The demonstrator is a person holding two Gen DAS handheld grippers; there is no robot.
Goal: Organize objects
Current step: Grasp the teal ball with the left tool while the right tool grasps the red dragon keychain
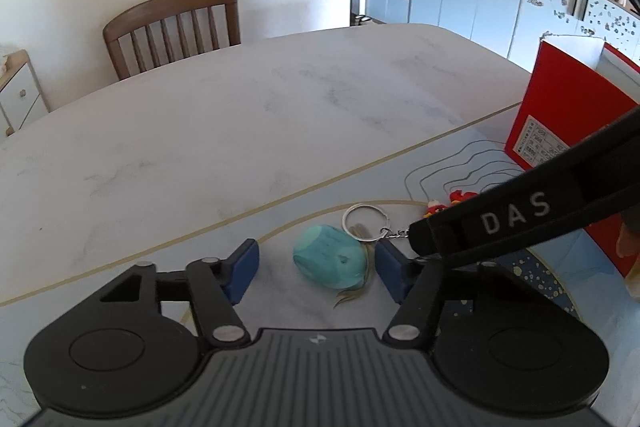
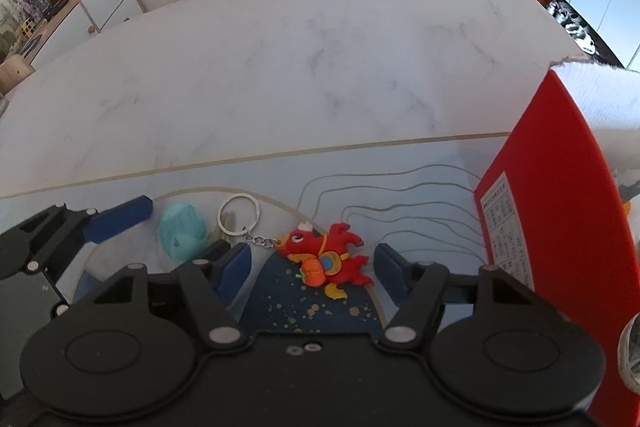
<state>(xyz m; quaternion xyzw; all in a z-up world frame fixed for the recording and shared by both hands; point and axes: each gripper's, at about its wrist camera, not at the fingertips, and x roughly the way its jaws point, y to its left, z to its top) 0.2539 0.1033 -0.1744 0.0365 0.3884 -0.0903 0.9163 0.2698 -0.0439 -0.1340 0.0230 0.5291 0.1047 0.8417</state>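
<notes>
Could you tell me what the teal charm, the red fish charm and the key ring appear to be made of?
Teal charm: probably soft rubber or foam, matte, rounded. Red fish charm: likely moulded rubbery plastic, with flat painted-looking colours. Key ring: metal, shiny silver, with a thin chain.

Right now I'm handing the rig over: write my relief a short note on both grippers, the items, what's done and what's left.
Left gripper: open, low over the mat, straddling the teal charm.
Right gripper: open, straddling the red fish charm.
Both charms share one key ring and lie on the mat, left of the red box.
Done: nothing gripped yet.
Left: grasp and, presumably, box it.
</notes>
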